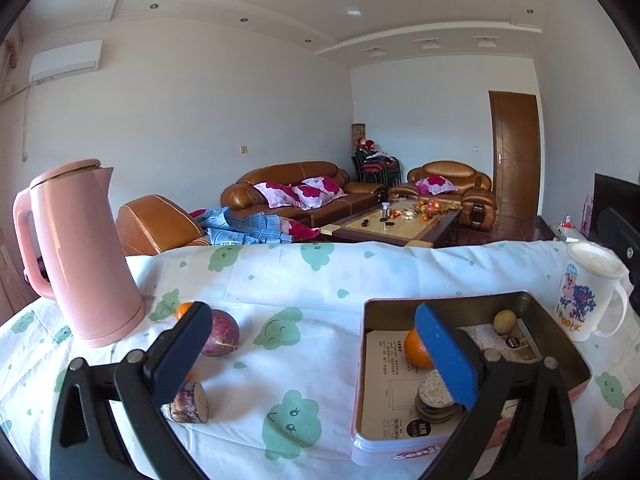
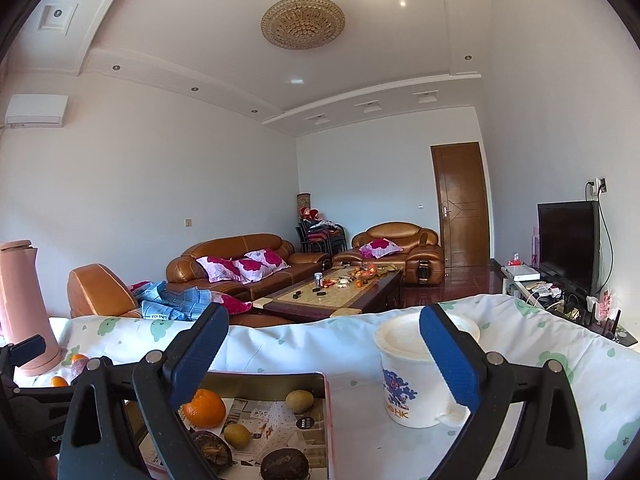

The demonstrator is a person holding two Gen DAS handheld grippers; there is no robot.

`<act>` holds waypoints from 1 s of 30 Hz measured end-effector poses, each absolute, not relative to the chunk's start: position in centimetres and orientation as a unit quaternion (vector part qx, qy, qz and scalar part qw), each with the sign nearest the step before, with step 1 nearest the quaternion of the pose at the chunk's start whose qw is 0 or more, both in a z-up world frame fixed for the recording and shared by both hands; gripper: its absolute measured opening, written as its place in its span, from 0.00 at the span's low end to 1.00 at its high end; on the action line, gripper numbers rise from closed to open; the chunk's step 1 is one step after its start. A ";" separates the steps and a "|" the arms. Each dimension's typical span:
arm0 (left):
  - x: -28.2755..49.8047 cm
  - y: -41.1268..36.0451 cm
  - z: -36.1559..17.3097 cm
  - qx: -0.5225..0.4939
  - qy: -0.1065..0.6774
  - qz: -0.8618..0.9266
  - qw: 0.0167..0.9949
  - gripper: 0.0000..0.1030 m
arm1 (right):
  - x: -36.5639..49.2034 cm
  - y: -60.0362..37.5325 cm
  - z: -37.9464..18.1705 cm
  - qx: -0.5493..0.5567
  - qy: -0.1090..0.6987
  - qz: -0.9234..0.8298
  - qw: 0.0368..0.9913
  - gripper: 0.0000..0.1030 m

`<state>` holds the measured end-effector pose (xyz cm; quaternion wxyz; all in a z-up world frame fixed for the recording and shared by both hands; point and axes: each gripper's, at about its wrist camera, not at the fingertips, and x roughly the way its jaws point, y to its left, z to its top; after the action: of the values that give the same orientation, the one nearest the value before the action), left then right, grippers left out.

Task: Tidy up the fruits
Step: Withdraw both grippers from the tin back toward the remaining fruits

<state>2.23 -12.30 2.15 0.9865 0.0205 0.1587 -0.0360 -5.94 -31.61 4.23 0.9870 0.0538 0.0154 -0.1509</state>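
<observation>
Blue-padded jaws stand wide and empty on both tools as a person sorts fruit into a metal tin (image 1: 568,344) on a cloth-covered table (image 1: 304,280). The right gripper (image 2: 324,364) hangs spread above the tin's near edge with nothing between its pads, a white lidded mug (image 2: 416,384) just beyond its right finger; it appears to have finished a drop, though that is a judgement. Inside the tin lie an orange (image 2: 204,408), two small yellow-green fruits (image 2: 299,400) and dark, wrinkled, shrivelled-looking ones (image 2: 285,465), all resting on printed paper. The left gripper (image 1: 316,356), likewise open and holding nothing, faces the fruit not yet sorted: a purple, faintly speckled passion fruit (image 1: 220,332) near a pink kettle (image 1: 80,252), a small orange fruit (image 1: 183,310) half hidden behind the left finger, and a cut, bark-skinned stub (image 1: 188,402) just below that finger. The next move seems to call for swinging the left tool over the round, smooth passion fruit and closing squarely across its middle, since it could roll on the loose cloth.
</observation>
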 end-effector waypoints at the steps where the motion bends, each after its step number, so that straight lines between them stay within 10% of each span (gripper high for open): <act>1: 2.2 -11.8 2.1 0.008 0.161 -0.036 0.986 1.00 | -6.1 -31.8 4.2 0.061 0.013 -0.153 0.986 0.95; 30: 0.1 -6.2 1.9 0.009 0.170 -0.052 0.984 1.00 | -8.0 -25.8 3.0 0.132 0.068 -0.123 0.981 0.95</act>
<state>0.05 -6.22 1.94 0.9841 0.0093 0.1697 -0.0524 -7.99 -25.78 3.00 0.9813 0.1316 0.0682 -0.1230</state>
